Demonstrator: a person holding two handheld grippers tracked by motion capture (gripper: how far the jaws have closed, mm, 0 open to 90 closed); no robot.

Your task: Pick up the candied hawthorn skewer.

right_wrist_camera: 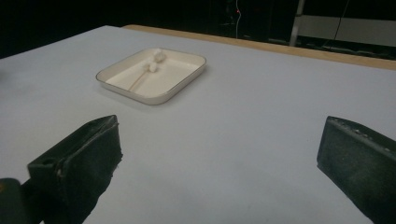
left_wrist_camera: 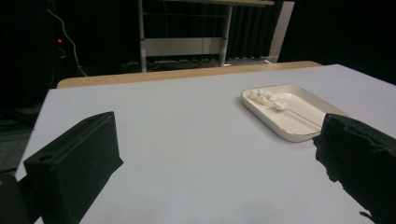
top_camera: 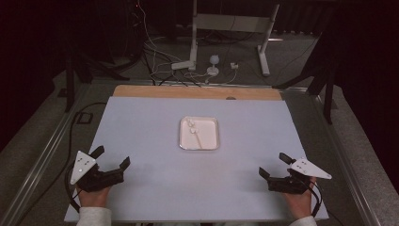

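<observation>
A shallow white tray (top_camera: pixel 211 123) sits at the middle of the pale table. In it lie several small white marshmallows (top_camera: pixel 190 123) and a thin skewer (top_camera: pixel 198 138) with a marshmallow on its far end. The tray (left_wrist_camera: pixel 308 133) lies ahead and to the right in the left gripper view, with marshmallows (left_wrist_camera: pixel 260 96) at its far end. In the right gripper view the tray (right_wrist_camera: pixel 187 84) lies ahead to the left. My left gripper (top_camera: pixel 112 157) rests near the front left, jaws wide open and empty. My right gripper (top_camera: pixel 274 165) rests near the front right, open and empty.
A wooden strip (top_camera: pixel 197 92) runs along the table's far edge. Beyond it stand a white frame (top_camera: pixel 230 23) and loose cables (top_camera: pixel 164 66) on the floor. Metal rails (top_camera: pixel 42 160) flank the table. Bare tabletop (top_camera: pixel 155 179) spreads between the two grippers.
</observation>
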